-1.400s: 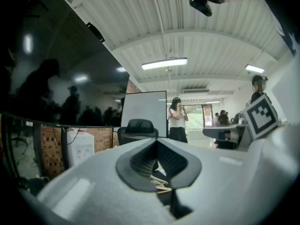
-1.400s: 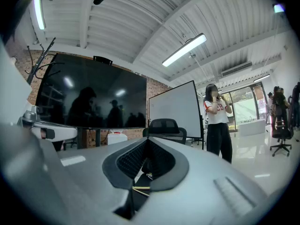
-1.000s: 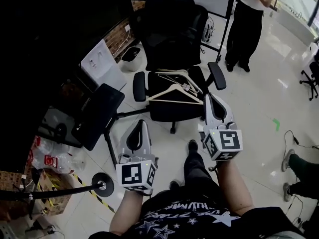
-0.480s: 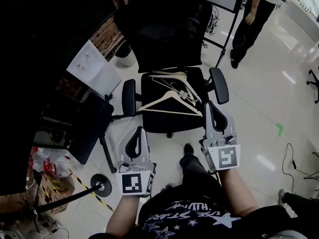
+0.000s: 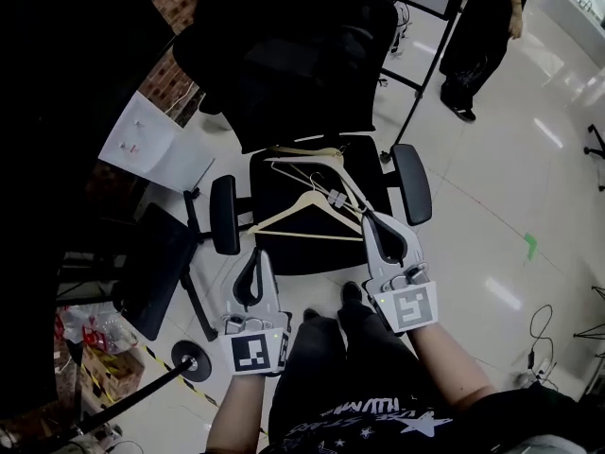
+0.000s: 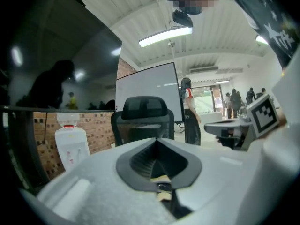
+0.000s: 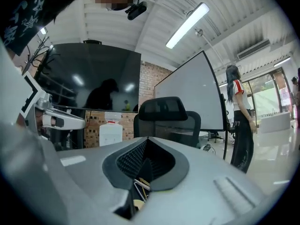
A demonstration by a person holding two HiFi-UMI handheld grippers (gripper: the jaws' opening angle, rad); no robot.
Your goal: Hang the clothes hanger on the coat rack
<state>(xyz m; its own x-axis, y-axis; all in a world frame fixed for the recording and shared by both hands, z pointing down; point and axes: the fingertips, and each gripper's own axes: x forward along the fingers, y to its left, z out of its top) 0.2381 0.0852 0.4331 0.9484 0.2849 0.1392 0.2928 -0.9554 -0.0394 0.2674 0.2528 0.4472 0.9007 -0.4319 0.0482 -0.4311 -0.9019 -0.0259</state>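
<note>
Looking down in the head view, I see the wooden clothes hanger [image 5: 280,217] lying flat on the seat of a black office chair [image 5: 293,255], with wire hangers [image 5: 301,164] touching it on the far side. The left gripper [image 5: 253,254] hovers at the seat's front edge, near the chair's left armrest, jaws closed and empty. The right gripper [image 5: 371,218] is closed too, its tips just beside the hanger's right end.

Left gripper view: the left gripper [image 6: 157,140] has its jaws meeting, with nothing between them. Beyond stand the chair back, a whiteboard [image 6: 147,90], a water dispenser [image 6: 70,144] and a standing person [image 6: 190,114].

Right gripper view: the right gripper [image 7: 147,138] is pressed shut on nothing. Pale wood and wire show through the opening beneath its jaws.
</note>
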